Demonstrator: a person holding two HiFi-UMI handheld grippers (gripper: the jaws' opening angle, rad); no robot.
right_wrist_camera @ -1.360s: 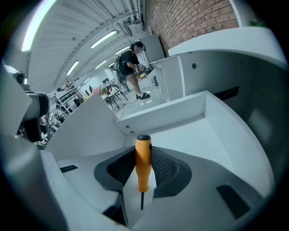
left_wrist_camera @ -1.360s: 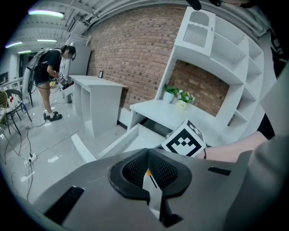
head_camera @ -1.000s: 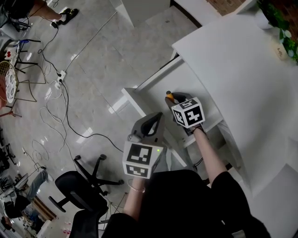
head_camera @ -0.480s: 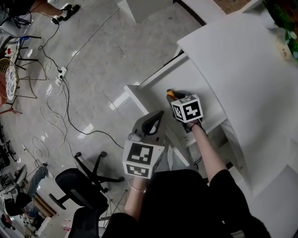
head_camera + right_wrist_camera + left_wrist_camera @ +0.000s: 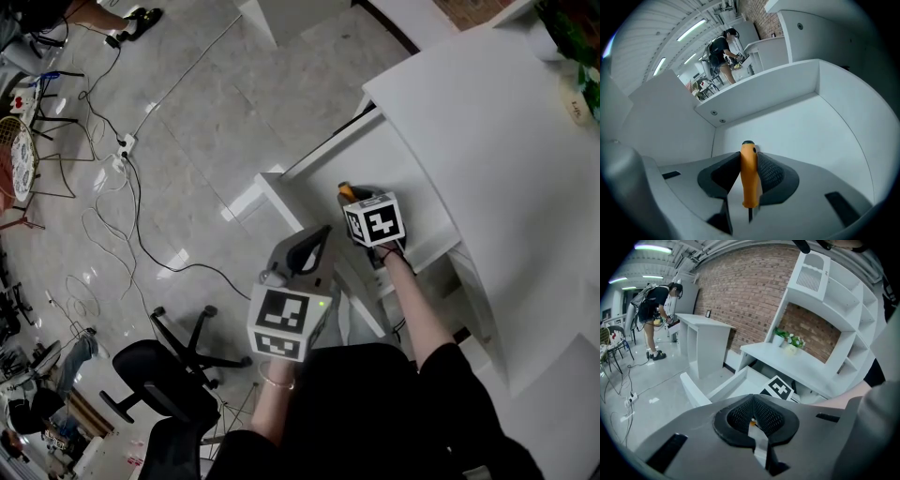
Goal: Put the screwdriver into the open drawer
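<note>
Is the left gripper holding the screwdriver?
No, the screwdriver is clamped between the fingers of the right gripper, over the drawer.

Grey two-jaw left gripper [image 5: 315, 244], frame centre: jaws together, empty. Grey right gripper [image 5: 360, 197], just above-right: jaws clamped on orange-handled screwdriver [image 5: 749, 172].

My head view looks steeply down on the open drawer [image 5: 375, 173]; the right gripper view sits close inside it, the left gripper view sees it from farther back.

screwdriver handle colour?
Orange. The screwdriver handle shows best in the right gripper view.
</note>
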